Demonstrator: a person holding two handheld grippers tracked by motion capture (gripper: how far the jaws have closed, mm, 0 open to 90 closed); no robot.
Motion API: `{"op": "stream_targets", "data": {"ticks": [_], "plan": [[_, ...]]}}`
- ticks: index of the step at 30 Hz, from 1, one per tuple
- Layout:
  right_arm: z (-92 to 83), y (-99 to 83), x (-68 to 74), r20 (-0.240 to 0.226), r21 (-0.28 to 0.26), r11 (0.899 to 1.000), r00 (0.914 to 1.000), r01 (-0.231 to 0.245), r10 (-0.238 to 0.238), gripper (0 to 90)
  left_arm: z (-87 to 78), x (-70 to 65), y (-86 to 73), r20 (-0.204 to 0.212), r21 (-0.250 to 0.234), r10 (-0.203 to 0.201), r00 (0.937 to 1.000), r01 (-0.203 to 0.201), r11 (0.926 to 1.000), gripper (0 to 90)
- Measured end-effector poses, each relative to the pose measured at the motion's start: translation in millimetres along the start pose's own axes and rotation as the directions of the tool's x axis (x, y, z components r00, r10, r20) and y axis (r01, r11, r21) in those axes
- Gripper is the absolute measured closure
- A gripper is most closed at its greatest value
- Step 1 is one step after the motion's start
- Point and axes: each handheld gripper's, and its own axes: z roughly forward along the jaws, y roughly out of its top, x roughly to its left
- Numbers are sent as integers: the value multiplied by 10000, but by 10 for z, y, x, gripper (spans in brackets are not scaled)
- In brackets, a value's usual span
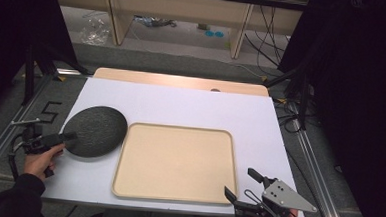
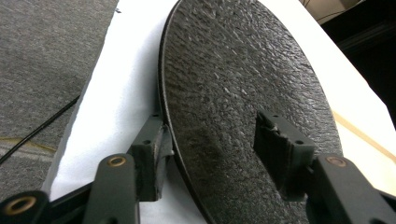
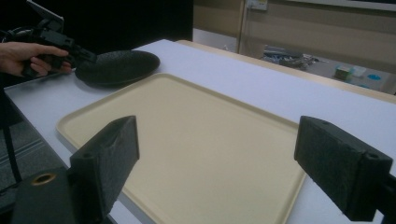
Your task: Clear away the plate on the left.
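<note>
A dark, rough-textured round plate [image 1: 95,131] [image 2: 233,79] [image 3: 119,65] lies on the white table, just left of a beige rectangular tray [image 1: 177,128] [image 3: 154,102]. My left gripper [image 1: 70,138] [image 2: 212,135] [image 3: 86,58] reaches in from the left and straddles the plate's near-left rim. One jaw sits under the edge and the other over the top surface, with a gap showing between pad and plate. My right gripper [image 1: 238,181] [image 3: 215,135] hovers at the tray's near-right corner, jaws wide apart and holding nothing.
The white tabletop [image 1: 181,103] has bare room behind the tray and to its right. A wooden board edge [image 1: 182,81] runs along the back. Metal rails [image 1: 10,124] flank the table, and cables lie on the floor at the right.
</note>
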Motion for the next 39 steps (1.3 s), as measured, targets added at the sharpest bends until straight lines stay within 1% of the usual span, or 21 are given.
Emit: {"op": "stream_targets", "data": {"ticks": [5, 7, 8, 12, 13, 16, 18, 19, 21, 22, 23, 25, 27, 28, 30, 31, 32, 33, 35, 37, 39], "plan": [[4, 3, 2, -17, 17, 10000, 10000, 43, -43, 151, 2, -12, -13, -328, -137, -259, 9991, 254, 9996, 532], [6, 4, 3, -23, 24, 10000, 10000, 26, -26, 151, -6, 13, -17, -522, -185, -400, 9978, 391, 9991, 649], [6, 4, 3, -23, 24, 10000, 10000, 26, -26, 151, -6, 13, -17, -522, -185, -400, 9978, 391, 9991, 672], [15, 7, 2, -47, -16, 10000, 10000, 8, -8, 151, -7, 24, -3, -555, -142, -546, 9970, 539, 9984, 688], [20, 3, 4, -108, -1, 10000, 9999, -10, 10, 151, -14, 49, 4, -416, -101, -826, 9957, 823, 9966, 706], [15, 9, 3, -90, 14, 10000, 10000, -2, 2, 151, -26, 55, 12, -457, 45, -983, 9941, 986, 9951, 722], [15, 7, 4, -88, 33, 10000, 10000, 0, 0, 151, -27, 66, 11, -278, 93, -1186, 9926, 1189, 9929, 736], [15, 7, 4, -88, 33, 10000, 10000, 0, 0, 151, -24, 81, 4, -3, 26, -1396, 9902, 1396, 9902, 736], [16, 11, 2, -94, 5, 10000, 10000, 5, -5, 151, -36, 99, 0, 284, 59, -1746, 9842, 1745, 9846, 759], [16, 9, 2, -75, -2, 10000, 10000, 18, -18, 151, -47, 103, 4, 495, 3, -1756, 9832, 1758, 9844, 768], [14, 7, 1, -94, 32, 10000, 10000, 33, -33, 151, -57, 99, 9, 539, -4, -1676, 9844, 1679, 9858, 778], [15, 10, -2, -86, -20, 10000, 10000, 27, -28, 151, -68, 92, 12, 729, -72, -1820, 9806, 1830, 9831, 786], [15, 8, -3, -118, 6, 10000, 9999, 32, -32, 151, -80, 111, 15, 965, -37, -2124, 9724, 2138, 9769, 801], [14, 7, -1, -90, 8, 10000, 10000, 33, -33, 151, -93, 122, 16, 1231, -76, -2326, 9647, 2353, 9719, 809], [18, 10, -1, -60, -87, 10000, 10000, 14, -14, 151, -116, 137, 18, 1624, -109, -2545, 9533, 2596, 9657, 835], [20, 9, -1, -68, -79, 10000, 10000, 20, -21, 151, -122, 129, 16, 1748, -211, -2580, 9502, 2656, 9639, 843], [17, 9, -3, -121, 3, 10000, 9999, 50, -50, 151, -133, 130, 19, 1955, -247, -2655, 9441, 2754, 9610, 853], [18, 9, -2, -126, 2, 10000, 9999, 62, -62, 151, -141, 117, 21, 2014, -306, -2704, 9415, 2819, 9589, 863], [22, 11, 0, -82, -87, 10000, 10000, 45, -46, 151, -165, 65, 35, 2035, -422, -2467, 9475, 2602, 9646, 869], [17, 9, -1, -121, 3, 10000, 9999, 69, -69, 151, -178, 28, 47, 2028, -508, -2315, 9515, 2463, 9679, 872], [18, 12, -2, -77, -98, 9999, 10000, 48, -49, 151, -181, -7, 48, 2045, -558, -2278, 9520, 2436, 9683, 873]]}}
